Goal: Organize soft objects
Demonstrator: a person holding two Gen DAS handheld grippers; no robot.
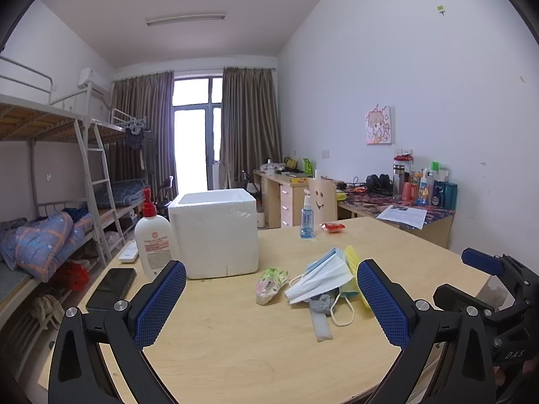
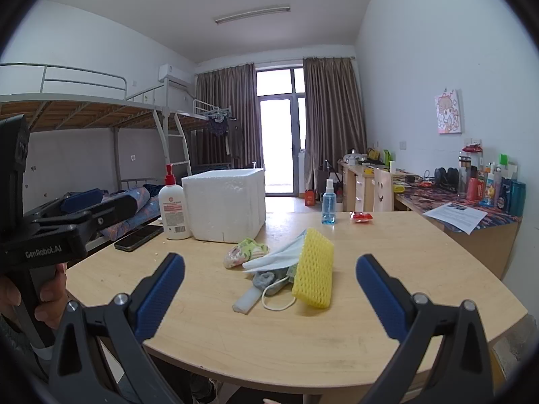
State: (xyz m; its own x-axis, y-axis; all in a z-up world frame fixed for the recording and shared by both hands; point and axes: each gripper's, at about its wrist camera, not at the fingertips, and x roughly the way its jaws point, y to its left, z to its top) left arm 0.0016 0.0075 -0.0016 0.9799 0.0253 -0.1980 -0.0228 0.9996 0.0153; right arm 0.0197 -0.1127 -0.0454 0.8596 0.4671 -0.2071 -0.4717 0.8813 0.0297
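White-walled dorm room: bunk beds (image 1: 50, 128) left, brown curtains (image 1: 249, 124) flanking a bright balcony door (image 1: 197, 134), desks (image 1: 286, 192) right.

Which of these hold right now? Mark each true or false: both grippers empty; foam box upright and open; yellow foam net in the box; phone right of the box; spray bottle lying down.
1. Both grippers are empty: true. The left gripper and right gripper are open.
2. The foam box stands open-topped: true.
3. The yellow foam net is in the box: false, it lies on the table.
4. The phone is right of the box: false, left.
5. The spray bottle lies flat: false, upright.
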